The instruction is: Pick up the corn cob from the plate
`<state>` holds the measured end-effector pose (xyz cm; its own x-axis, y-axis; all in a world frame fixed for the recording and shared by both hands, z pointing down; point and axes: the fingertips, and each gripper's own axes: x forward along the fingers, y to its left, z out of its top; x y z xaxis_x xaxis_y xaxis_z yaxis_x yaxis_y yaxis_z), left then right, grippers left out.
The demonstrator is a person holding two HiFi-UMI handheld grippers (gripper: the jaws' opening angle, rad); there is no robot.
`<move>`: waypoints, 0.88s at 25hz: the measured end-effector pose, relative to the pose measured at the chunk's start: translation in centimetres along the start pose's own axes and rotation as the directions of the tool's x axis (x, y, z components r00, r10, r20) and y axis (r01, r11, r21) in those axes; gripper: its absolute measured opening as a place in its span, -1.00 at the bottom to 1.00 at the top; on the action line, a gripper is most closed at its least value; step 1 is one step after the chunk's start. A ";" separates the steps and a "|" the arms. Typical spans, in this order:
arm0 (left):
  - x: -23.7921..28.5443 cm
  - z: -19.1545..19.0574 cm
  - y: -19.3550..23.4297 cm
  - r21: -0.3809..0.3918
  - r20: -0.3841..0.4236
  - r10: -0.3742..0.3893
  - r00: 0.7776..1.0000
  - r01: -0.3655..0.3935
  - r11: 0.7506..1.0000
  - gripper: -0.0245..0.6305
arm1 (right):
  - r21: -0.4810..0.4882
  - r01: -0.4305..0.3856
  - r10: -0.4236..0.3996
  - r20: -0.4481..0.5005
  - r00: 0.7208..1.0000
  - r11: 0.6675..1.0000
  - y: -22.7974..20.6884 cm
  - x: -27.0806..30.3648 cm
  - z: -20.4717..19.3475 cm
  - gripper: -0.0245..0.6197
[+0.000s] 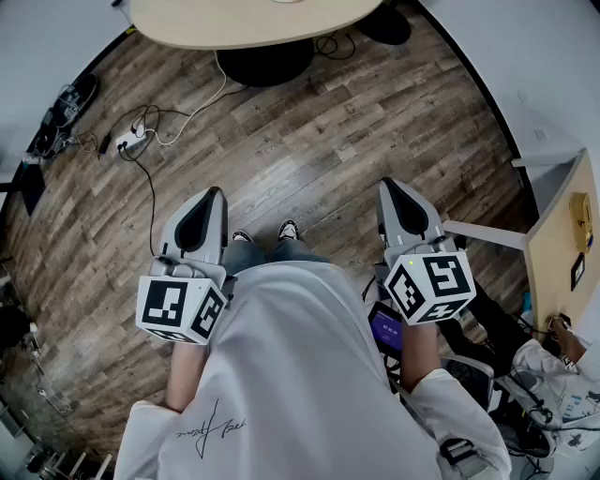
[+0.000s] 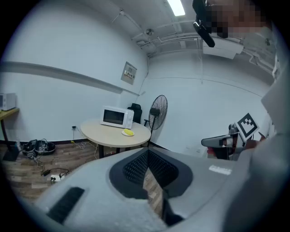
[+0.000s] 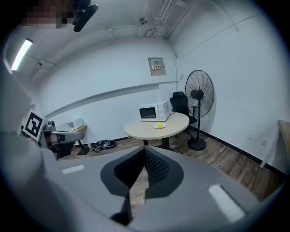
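The yellow corn cob [image 2: 129,132] lies on a small white plate [image 2: 125,134] on a round wooden table [image 2: 108,133] across the room, beside a white microwave [image 2: 117,117]. In the right gripper view the corn cob [image 3: 159,124] shows on that table [image 3: 149,128] too, far ahead. My left gripper [image 1: 217,193] and right gripper [image 1: 386,185] are held at waist height over the wood floor, both shut and empty. Seen along their own jaws, the left gripper [image 2: 147,151] and the right gripper [image 3: 145,148] have their tips together. The table's near edge [image 1: 253,28] lies well beyond both.
A standing fan [image 3: 198,100] is to the table's right. A power strip with cables [image 1: 127,142] lies on the floor at the left. The table's black base [image 1: 267,61] sits under it. A wooden desk [image 1: 558,253] stands close on my right.
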<state>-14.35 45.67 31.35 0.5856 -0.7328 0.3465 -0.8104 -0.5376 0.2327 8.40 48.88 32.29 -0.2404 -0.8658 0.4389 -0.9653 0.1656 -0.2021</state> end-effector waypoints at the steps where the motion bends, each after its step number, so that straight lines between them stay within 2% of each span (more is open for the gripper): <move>1: 0.1 0.1 -0.1 -0.001 0.002 0.000 1.000 0.000 1.000 -0.96 | 0.001 0.001 -0.001 0.003 1.000 1.000 -0.1 0.0 0.1 -0.89; 9: 1.2 0.6 -0.7 -0.002 0.010 -0.006 1.000 0.006 1.000 -0.96 | 0.043 0.007 -0.008 0.019 1.000 0.999 -1.3 0.1 0.4 -0.89; 13: 1.8 0.7 -1.2 0.001 0.008 -0.016 1.000 0.016 1.000 -0.96 | 0.108 -0.073 0.067 0.061 0.996 0.991 -0.8 -0.2 1.0 -0.89; 15: 2.2 0.9 -1.4 -0.007 0.010 -0.023 1.000 0.023 1.000 -0.96 | 0.095 -0.119 0.110 0.095 0.989 0.988 -0.1 -0.4 1.8 -0.89; 18: 2.9 0.9 -1.6 -0.022 0.007 -0.039 0.999 0.039 0.999 -0.96 | 0.070 -0.166 0.159 0.095 0.983 0.984 0.8 -0.2 2.1 -0.89; 22: 4.0 1.1 -1.6 -0.025 0.000 -0.053 0.999 0.053 0.998 -0.96 | 0.100 -0.188 0.179 0.093 0.979 0.977 0.8 0.5 2.3 -0.89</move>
<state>-10.68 43.14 31.38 0.6277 -0.7033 0.3338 -0.7785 -0.5650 0.2733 7.77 47.45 30.32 -0.3991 -0.8623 0.3118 -0.8876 0.2779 -0.3674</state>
